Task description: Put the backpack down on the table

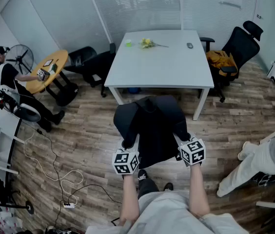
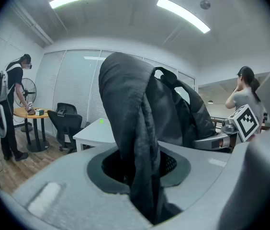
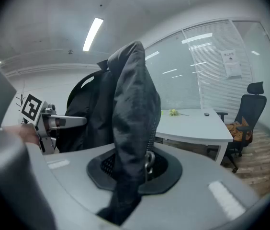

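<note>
A black backpack (image 1: 152,128) hangs in the air in front of the white table (image 1: 159,65), short of its near edge. My left gripper (image 1: 127,152) is shut on the backpack's left shoulder strap (image 2: 137,143), which runs down between its jaws. On the other side my right gripper (image 1: 185,147) is shut on the right strap (image 3: 132,128), with a metal ring showing at the jaws. Both grippers hold the bag up at about the same height. On the tabletop lie a small yellow flower sprig (image 1: 147,43) and a computer mouse (image 1: 189,45).
A black office chair with an orange cloth (image 1: 230,57) stands right of the table, more dark chairs (image 1: 91,62) to its left. A person (image 1: 10,82) works at a round wooden table (image 1: 49,69). Another person's legs (image 1: 254,162) are at the right. Cables lie on the wood floor (image 1: 64,179).
</note>
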Demonstrator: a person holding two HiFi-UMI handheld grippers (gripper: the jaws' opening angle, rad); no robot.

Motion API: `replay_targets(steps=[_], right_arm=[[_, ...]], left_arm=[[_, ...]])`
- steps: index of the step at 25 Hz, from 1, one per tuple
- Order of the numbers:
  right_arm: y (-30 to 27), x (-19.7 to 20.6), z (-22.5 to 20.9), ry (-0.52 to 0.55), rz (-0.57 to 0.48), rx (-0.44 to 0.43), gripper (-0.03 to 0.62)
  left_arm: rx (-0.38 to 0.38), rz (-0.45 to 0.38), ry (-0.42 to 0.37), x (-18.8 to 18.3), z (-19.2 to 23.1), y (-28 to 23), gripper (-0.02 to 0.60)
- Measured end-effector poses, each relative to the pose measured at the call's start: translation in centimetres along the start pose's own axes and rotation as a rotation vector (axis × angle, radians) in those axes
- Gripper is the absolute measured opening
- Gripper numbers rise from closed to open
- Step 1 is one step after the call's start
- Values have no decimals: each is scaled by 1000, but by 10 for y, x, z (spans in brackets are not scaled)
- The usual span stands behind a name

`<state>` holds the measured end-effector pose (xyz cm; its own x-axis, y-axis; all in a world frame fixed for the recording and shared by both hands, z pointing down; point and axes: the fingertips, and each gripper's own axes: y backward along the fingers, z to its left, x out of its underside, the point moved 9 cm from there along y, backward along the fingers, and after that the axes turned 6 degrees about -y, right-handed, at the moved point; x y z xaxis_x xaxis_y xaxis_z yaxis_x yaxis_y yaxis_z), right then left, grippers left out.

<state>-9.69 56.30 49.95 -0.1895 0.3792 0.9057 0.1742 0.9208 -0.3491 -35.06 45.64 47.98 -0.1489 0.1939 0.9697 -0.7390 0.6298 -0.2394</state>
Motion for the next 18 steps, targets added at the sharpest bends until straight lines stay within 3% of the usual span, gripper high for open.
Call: replay_targets(steps=[18], right_arm=[[23, 11, -6, -25, -36, -17, 54]], left_arm=[[23, 4, -43, -6, -18, 8, 115]])
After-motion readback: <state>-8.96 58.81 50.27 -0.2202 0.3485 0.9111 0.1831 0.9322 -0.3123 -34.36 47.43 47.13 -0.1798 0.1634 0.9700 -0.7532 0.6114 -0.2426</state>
